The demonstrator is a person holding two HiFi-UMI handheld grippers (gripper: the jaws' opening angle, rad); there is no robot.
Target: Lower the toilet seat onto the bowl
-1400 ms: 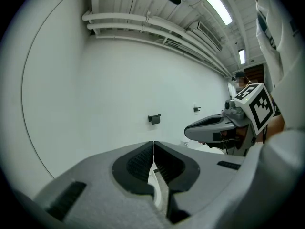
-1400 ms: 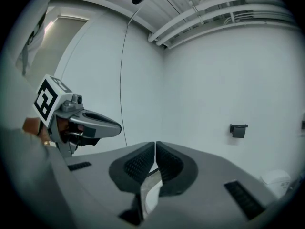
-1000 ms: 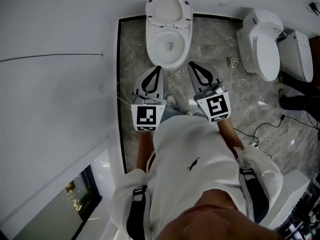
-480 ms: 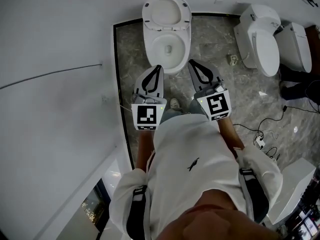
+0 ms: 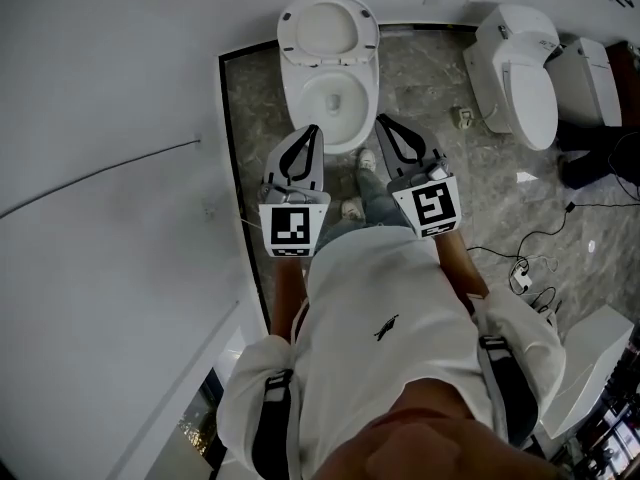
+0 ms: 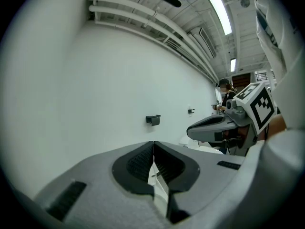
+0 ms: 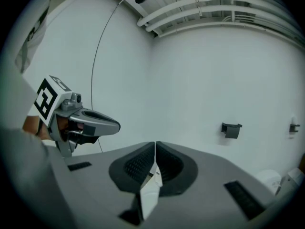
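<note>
Toilet seat [image 5: 287, 28] raised, beyond left gripper [image 5: 310, 130], right gripper [image 5: 383, 122] (both closed).

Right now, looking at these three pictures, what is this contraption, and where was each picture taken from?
No robot: a person in a white shirt holds a grey two-fingered claw in each hand, the left claw and the right claw. The downward picture comes from a camera on the person's head; the other two from cameras riding on the claws, looking along their fingers toward a white wall. On the grey marble floor stands a white toilet bowl with its white seat raised; a second white toilet, lid down, stands to the right. Both claws are shut and hold nothing.
</note>
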